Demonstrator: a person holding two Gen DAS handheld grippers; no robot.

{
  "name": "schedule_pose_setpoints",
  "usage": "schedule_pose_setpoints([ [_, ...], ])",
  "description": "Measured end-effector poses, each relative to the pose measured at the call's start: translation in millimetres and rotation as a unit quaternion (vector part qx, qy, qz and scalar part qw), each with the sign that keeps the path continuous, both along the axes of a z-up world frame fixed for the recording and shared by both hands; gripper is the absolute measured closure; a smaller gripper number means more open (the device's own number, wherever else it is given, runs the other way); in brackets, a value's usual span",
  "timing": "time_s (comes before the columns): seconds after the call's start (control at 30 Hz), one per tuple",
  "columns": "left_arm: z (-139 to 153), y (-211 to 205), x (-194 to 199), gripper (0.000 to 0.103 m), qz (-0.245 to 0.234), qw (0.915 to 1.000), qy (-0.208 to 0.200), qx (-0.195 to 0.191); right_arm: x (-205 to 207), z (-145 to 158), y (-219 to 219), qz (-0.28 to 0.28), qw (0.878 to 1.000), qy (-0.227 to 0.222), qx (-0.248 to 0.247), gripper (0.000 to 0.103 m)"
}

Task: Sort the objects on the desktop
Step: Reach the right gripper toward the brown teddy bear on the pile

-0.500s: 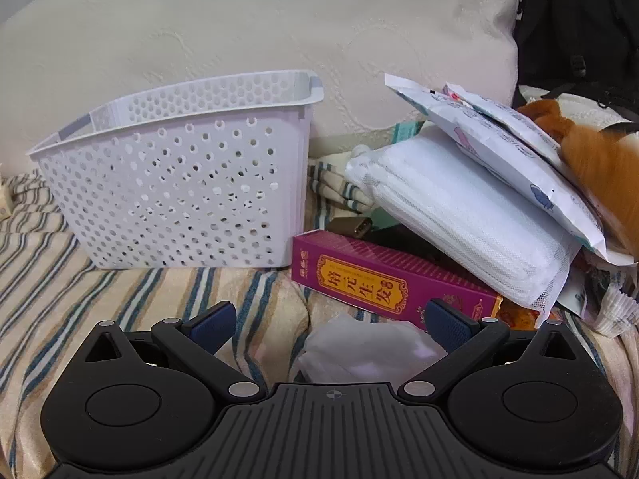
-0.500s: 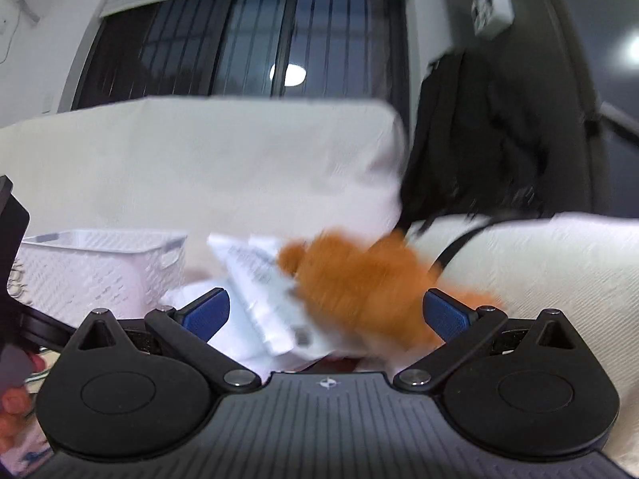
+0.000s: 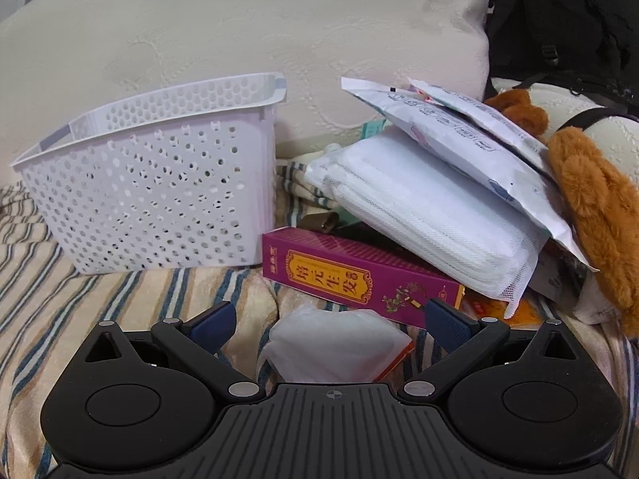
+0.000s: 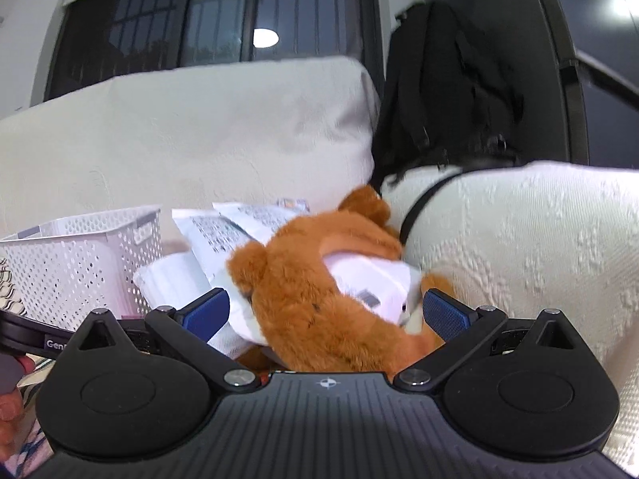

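A cream textured cushion [image 3: 247,32] backs the scene on the far side. Near it on the left, a white perforated plastic basket [image 3: 159,195] stands on the striped blanket [image 3: 80,299]. To its right lies a magenta carton [image 3: 351,279] with a gold label of Chinese characters, under a white mesh-wrapped pack [image 3: 431,211] and printed white packets [image 3: 459,135]. The brown plush toy [image 4: 319,303] lies between the right gripper [image 4: 325,311]'s wide-apart jaws, untouched. The left gripper [image 3: 331,319], jaws equally spread, holds nothing
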State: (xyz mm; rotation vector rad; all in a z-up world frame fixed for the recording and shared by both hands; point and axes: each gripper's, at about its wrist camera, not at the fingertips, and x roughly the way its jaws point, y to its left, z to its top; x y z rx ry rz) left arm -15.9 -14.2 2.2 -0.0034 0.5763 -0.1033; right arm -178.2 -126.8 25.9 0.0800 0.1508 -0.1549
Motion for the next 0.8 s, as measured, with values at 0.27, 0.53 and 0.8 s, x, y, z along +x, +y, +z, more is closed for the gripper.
schedule_pose_setpoints([
  [0.27,3.4,6.5,-1.8,0.000,0.004,0.9999,0.000,-0.015,5.0,-6.2,-18.8,0.059,0.990,0.014,0.126,0.001],
  [0.53,4.1,4.6,-4.4,0.000,0.001,0.9999,-0.002,-0.013,-0.2,-7.2,2.5,0.030,0.999,0.007,0.027,0.030],
  [0.8,3.5,1.2,-4.3,0.000,0.003,1.0000,-0.008,0.001,15.9,-14.4,-8.5,0.000,0.999,0.043,0.014,0.014],
])
